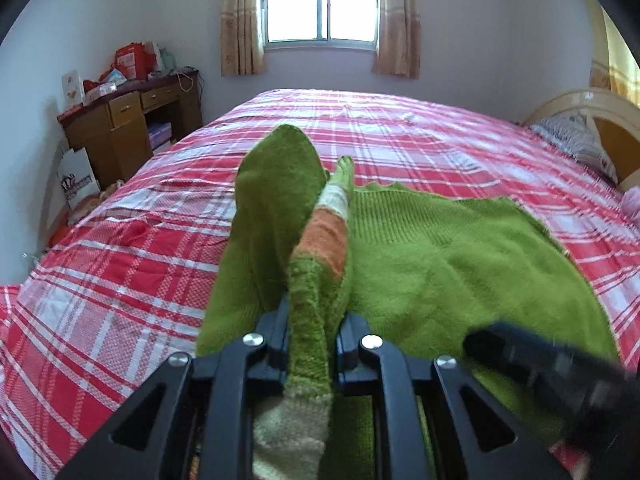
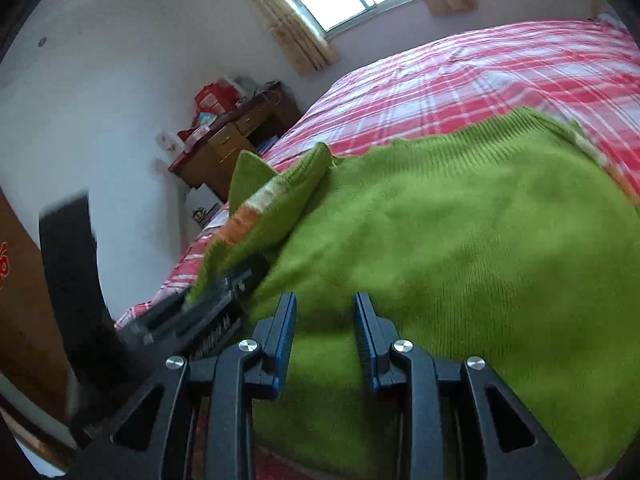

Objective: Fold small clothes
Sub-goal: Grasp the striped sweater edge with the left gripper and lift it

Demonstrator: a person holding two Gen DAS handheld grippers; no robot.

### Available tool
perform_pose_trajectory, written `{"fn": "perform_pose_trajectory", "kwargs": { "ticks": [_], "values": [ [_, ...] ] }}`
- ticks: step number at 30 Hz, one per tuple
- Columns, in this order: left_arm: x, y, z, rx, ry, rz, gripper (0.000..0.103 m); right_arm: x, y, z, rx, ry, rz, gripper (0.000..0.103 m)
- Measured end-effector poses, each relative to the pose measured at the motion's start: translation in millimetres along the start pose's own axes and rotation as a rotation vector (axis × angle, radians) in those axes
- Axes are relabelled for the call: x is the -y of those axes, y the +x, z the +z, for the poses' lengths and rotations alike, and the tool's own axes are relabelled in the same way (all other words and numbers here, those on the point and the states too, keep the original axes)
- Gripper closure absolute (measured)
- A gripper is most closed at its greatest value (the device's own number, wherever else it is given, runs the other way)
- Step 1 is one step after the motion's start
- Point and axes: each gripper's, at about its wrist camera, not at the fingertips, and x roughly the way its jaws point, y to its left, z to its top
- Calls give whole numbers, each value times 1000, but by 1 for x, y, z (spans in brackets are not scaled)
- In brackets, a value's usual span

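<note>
Two grippers are over my green sweater [image 2: 460, 216] on the plaid bedsheet [image 1: 120, 264]. Left gripper [image 1: 312, 332] is clamped on the striped sleeve [image 1: 320, 248]; right gripper [image 2: 325, 320] has its jaws apart, holding nothing.

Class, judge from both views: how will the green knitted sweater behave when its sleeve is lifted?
Probably floppy: the sleeve held in the left tongs already bends and sags. The green sweater looks fuzzy, so unlikely to slip. Its body will likely drag along the bed.

Bright window [image 1: 322, 0], curtains [image 1: 240, 20], cluttered desk [image 1: 132, 128].
</note>
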Motion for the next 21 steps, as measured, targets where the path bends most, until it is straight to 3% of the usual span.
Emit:
{"fn": "perform_pose_trajectory", "kwargs": {
  "ticks": [1,4,8,12,16,18,19,21],
  "values": [
    [-1,0,0,2,-4,-4,87,-3,0,10,-6,-13,13,68],
    [2,0,-2,4,0,-2,87,-13,9,45,-32,-18,95,24],
    [-8,0,-3,11,-48,-60,87,-25,41,83,-122,-22,183,24],
    [-9,-2,-4,19,-59,-86,87,-42,88,100,-247,-114,176,24],
    [-10,-2,-5,23,-67,-95,87,-65,124,102,-327,-246,102,24],
    [-9,-2,-5,22,-66,-96,86,-73,139,102,-349,-323,37,49],
    [-10,-2,-5,19,-70,-103,86,-74,142,103,-354,-343,18,74],
    [-12,-2,-5,18,-77,-112,86,-71,139,101,-335,-368,-7,80]
  ]
}}
